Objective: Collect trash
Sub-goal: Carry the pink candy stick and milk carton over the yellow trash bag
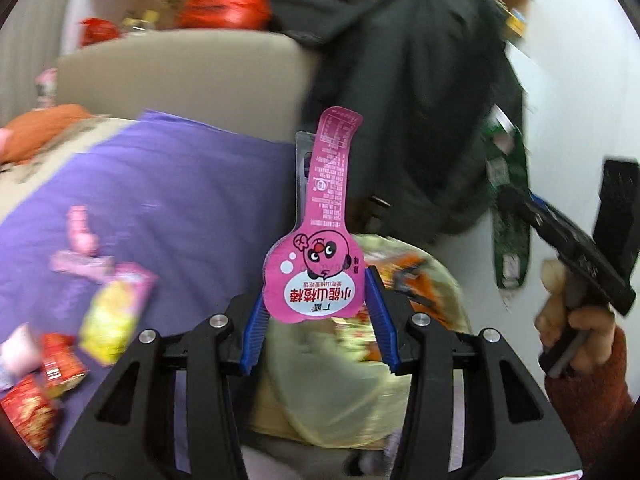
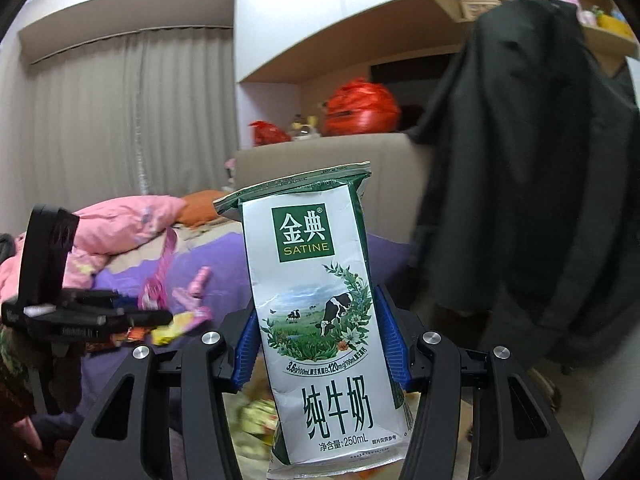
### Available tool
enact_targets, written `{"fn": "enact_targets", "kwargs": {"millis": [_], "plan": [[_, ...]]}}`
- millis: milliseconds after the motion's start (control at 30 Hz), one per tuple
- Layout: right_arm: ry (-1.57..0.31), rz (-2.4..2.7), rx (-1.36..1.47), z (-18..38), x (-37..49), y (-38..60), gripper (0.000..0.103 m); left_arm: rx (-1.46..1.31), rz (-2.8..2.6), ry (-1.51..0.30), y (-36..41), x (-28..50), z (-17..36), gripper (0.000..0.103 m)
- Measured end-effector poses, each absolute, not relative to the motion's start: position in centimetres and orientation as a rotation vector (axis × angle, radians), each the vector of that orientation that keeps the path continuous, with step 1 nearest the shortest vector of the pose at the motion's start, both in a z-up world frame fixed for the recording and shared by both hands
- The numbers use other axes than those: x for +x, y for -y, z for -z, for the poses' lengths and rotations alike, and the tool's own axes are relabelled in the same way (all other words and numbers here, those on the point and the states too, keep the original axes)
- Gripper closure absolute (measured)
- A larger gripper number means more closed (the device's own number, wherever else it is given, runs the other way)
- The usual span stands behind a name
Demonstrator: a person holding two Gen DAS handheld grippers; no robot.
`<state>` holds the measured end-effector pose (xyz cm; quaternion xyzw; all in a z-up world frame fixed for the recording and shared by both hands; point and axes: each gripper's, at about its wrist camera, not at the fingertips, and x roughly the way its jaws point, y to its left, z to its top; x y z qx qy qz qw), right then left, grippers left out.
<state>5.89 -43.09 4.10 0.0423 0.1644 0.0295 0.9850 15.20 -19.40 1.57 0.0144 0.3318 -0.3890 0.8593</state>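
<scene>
Grippers [image 1: 314,308] [image 2: 316,336] clamped on wrapper [image 1: 320,236], carton [image 2: 320,308]

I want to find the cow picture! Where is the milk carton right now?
The milk carton stands upright at the centre of the right wrist view, pinched between the right tongs, in front of the purple bedspread.

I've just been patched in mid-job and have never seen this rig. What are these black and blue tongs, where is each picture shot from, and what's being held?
No robot here: a person holds one pair of tongs in each hand, each with a fisheye camera looking along its fingers. The left view shows the left tongs shut on a pink snack wrapper, above a yellowish trash bag. The right view shows the right tongs shut on a flattened milk carton. More wrappers lie on the purple bedspread. A dark coat hangs nearby.
</scene>
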Motion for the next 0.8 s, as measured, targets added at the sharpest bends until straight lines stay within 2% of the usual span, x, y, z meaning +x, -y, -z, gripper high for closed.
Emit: {"fn": "enact_targets", "kwargs": {"millis": [233, 800], "plan": [[-0.396, -0.022, 0.158, -1.4, 7.1, 46.1, 0.053, 0.132, 0.906, -0.852, 27.5, 16.3, 2.9, 0.06], [-0.551, -0.083, 0.252, 4.3, 12.1, 46.5, 0.053, 0.145, 0.905, -0.962, 28.5, 18.6, 7.1, 0.06]]}}
